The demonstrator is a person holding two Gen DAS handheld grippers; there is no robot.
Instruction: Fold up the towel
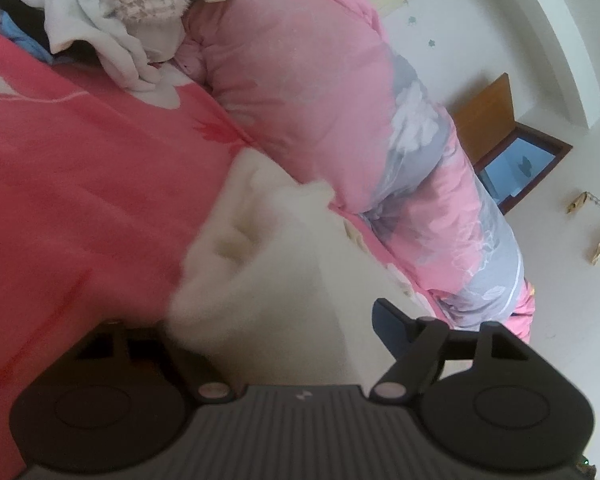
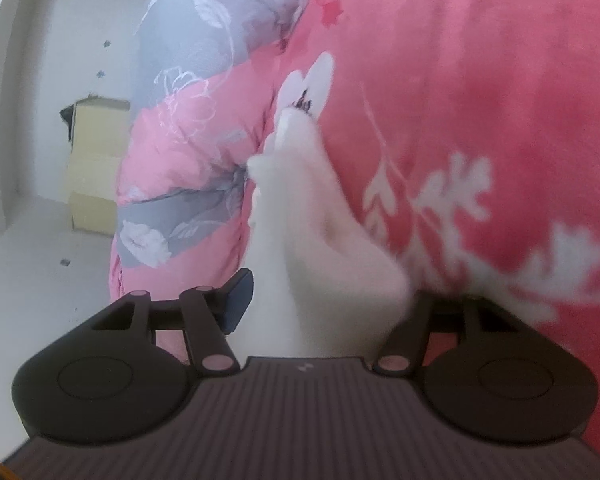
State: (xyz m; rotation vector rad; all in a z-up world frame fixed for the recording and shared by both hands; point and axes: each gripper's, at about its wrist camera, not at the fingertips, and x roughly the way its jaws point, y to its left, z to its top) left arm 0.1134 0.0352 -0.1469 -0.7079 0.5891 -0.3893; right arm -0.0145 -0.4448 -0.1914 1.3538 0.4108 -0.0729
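The bed (image 1: 80, 184) fills most of both views, covered in a coral-pink sheet with white flower prints; it runs off the frame edges. Along it lies a rolled pink and grey floral quilt (image 1: 340, 112), its ends cut off by the fisheye border. At the far end in the left wrist view sits a heap of pale clothes (image 1: 112, 32), too jumbled to tell apart.

The white towel (image 1: 268, 248) lies on the sheet beside the quilt, bunched and blurred, stretching between the two tools; its full outline cannot be made out.

The left tool (image 1: 272, 328) has the towel between its fingers. The towel hides one finger completely, while the other finger (image 1: 388, 328) stands clear of the cloth, so the tool stands apart with no grip showing.

The right tool (image 2: 324, 300) likewise has the towel (image 2: 300, 216) running up between its fingers. One dark pad (image 2: 238, 300) shows at the cloth's edge, the other is buried under the fold; whether it pinches the towel I cannot tell.
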